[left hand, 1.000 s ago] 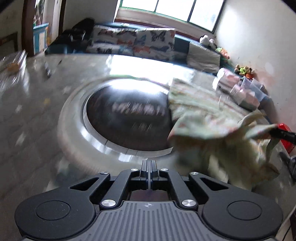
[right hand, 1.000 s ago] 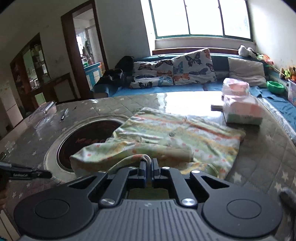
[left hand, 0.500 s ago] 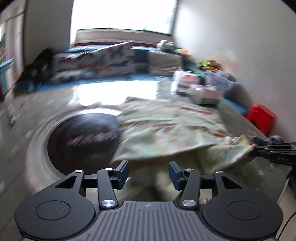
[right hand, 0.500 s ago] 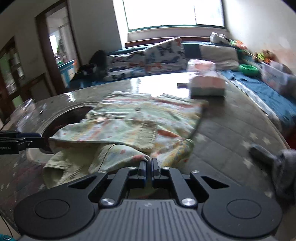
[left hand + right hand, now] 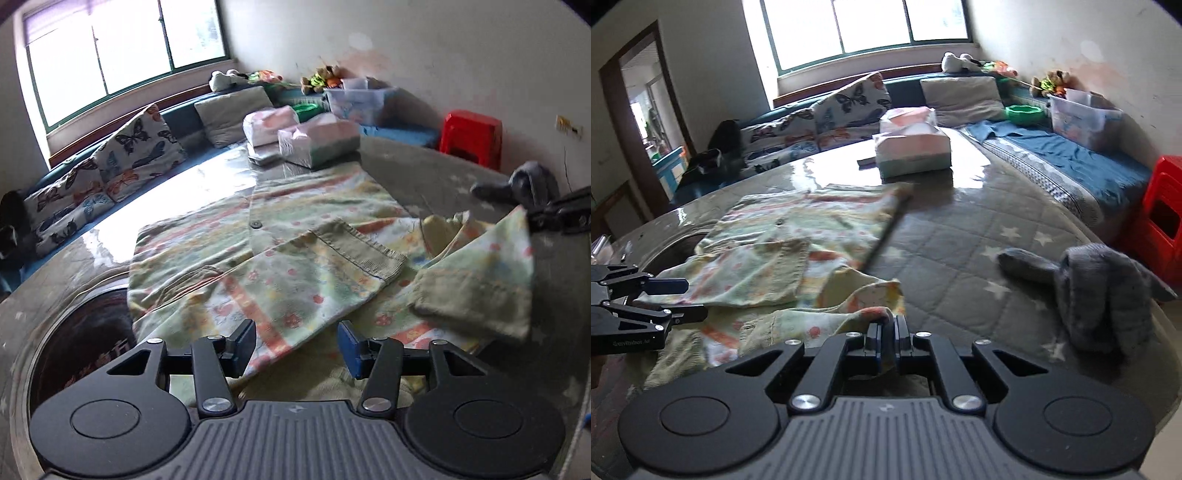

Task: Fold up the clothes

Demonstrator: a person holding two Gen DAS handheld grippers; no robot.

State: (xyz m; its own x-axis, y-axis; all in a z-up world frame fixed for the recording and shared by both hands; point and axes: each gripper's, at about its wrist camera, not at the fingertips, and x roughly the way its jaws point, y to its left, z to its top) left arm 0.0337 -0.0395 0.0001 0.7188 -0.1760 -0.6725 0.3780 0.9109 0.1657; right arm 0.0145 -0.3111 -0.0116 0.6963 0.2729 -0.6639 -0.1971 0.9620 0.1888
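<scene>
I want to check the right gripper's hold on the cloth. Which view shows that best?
The right wrist view: the right gripper is shut on the patterned garment. The left wrist view shows it only side-on at the frame edge, lifting a sleeve.

Pale floral shirt lies partly folded, one sleeve lifted.

A round table with a grey, star-printed quilted cover is carrying everything. A pastel flowered shirt is lying across its middle, partly over a dark round inset. Two tissue packs are sitting toward the far edge, and a grey cloth is lying near the right rim.
</scene>
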